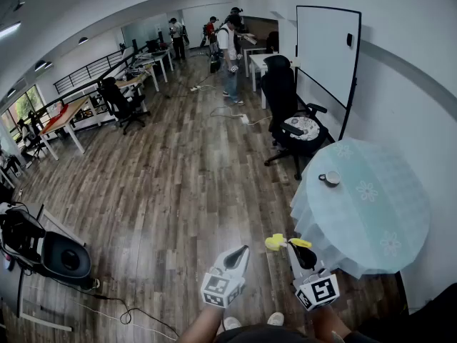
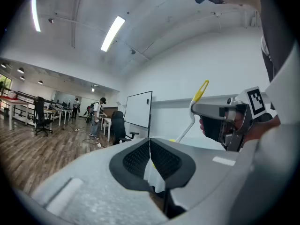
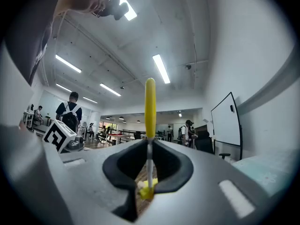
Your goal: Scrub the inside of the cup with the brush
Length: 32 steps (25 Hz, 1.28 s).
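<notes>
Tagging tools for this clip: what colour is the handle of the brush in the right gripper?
The brush handle is yellow; clearest in the right gripper view.

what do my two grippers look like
The left gripper and right gripper match: smooth light grey shells tapering into two jaws, lined inside with black textured pads. Each carries a white marker cube printed with black squares at its rear. No cables show.
</notes>
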{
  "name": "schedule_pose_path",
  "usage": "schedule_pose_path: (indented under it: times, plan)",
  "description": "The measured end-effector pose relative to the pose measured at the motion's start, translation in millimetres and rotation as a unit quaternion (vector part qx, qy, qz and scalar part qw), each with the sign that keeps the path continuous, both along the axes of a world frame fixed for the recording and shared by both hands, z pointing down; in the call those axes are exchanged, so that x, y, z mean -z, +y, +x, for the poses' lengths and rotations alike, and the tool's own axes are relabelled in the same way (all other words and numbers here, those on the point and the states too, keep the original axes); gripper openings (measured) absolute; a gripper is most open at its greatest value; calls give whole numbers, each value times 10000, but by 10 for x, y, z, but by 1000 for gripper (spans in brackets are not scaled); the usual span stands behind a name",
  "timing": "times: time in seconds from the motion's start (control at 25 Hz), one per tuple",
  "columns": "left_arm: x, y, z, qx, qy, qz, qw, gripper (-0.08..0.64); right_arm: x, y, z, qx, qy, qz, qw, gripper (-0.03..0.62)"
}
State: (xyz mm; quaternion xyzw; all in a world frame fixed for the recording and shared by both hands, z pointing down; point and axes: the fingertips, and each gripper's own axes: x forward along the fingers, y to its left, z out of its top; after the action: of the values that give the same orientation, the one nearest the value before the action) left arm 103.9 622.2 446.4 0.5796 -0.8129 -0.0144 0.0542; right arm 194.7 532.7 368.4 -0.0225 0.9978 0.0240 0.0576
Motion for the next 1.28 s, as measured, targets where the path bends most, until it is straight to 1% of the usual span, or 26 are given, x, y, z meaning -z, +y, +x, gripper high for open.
schedule_pose_path:
  times: [0.12,0.4,0.72,1.08,1.28]
  plan:
    - [57,-35,14,30,-95,-8,10000,6,26,-33,8,23,-19,5,10000,37]
    - [86,-132,72,66,-49,-90,9999,6,46,-139,40,94,-10,-26,10000,37]
    - [11,-357,193,80,-84,-163,9998,6,-13,-415,185,121,-187,-333,9992,38]
    - [-170,-869,415,107,-185,-424,9989,6,-224,-986,424,161,-144,-535,9983,37]
    - [-242,-1193,598,21,-236,-628,9977,6,-205,-1386,566,84,-222,-640,9977,37]
